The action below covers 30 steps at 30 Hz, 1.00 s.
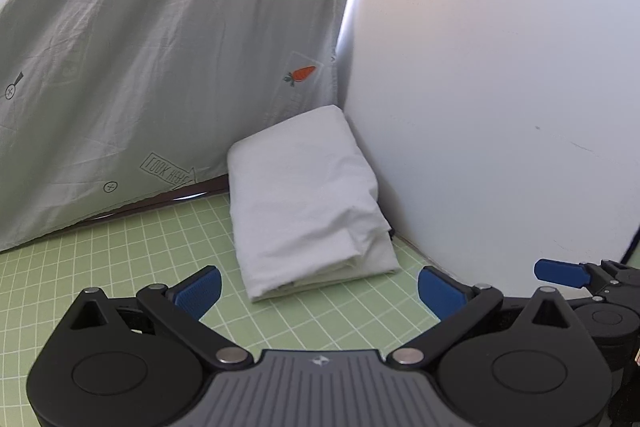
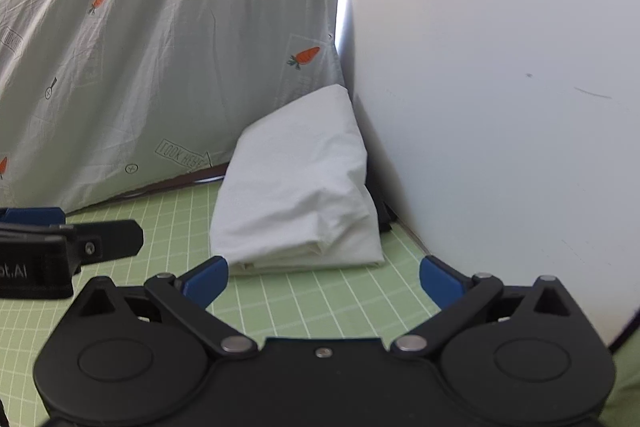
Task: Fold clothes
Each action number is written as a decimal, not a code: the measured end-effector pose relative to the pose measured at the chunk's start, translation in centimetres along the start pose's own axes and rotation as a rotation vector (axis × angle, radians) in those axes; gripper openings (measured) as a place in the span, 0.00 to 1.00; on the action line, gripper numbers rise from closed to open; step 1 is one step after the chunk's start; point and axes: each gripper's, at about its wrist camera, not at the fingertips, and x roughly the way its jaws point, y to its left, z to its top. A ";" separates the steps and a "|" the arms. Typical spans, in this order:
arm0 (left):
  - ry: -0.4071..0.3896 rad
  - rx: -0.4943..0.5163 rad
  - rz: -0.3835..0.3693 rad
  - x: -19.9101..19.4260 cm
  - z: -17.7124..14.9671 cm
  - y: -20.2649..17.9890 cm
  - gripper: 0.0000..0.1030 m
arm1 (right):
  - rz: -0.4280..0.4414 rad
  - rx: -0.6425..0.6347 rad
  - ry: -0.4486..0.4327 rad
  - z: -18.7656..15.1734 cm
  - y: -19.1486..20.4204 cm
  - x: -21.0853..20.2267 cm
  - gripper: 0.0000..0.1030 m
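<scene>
Your left gripper has its blue fingers spread wide and holds nothing; your right gripper is spread the same way, also empty. The two sit side by side, just above the green grid mat, with the right one's blue tip poking into the left camera's lower right edge and the left one showing at the right camera's left edge.

Straight ahead of both, and close, lies the folded white cloth. Its near short edge sits just beyond your fingertips, more or less centred between the left gripper's fingers and a little left of centre for the right gripper. Its long axis runs away from you, toward the back corner where the carrot-print sheet hangs on the left and the white wall stands on the right. The far end touches or nearly touches that corner; I cannot tell which. Neither gripper looks clearly nearer; both are about equally close to the near edge.

The cloth looks like a neat, thick rectangular bundle, several layers stacked, with the layer edges showing at the near end and a loose tuck at the near right corner. The top is lightly creased and flat. By the look of it, this piece is already folded.
</scene>
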 end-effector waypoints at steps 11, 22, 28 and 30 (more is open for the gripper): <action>0.010 0.015 -0.028 -1.1 -2.2 -2.5 1.00 | -0.010 0.011 0.042 -2.5 -2.6 -0.6 1.00; 0.010 0.012 -0.020 -1.0 -1.9 -3.0 1.00 | -0.003 0.014 0.043 -2.6 -3.4 -0.2 1.00; 0.027 -0.003 -0.035 -0.8 -2.0 -2.9 1.00 | 0.003 0.016 0.044 -2.6 -3.7 0.0 1.00; 0.030 -0.003 -0.032 -0.8 -2.0 -3.0 1.00 | 0.004 0.016 0.047 -2.6 -3.7 0.0 1.00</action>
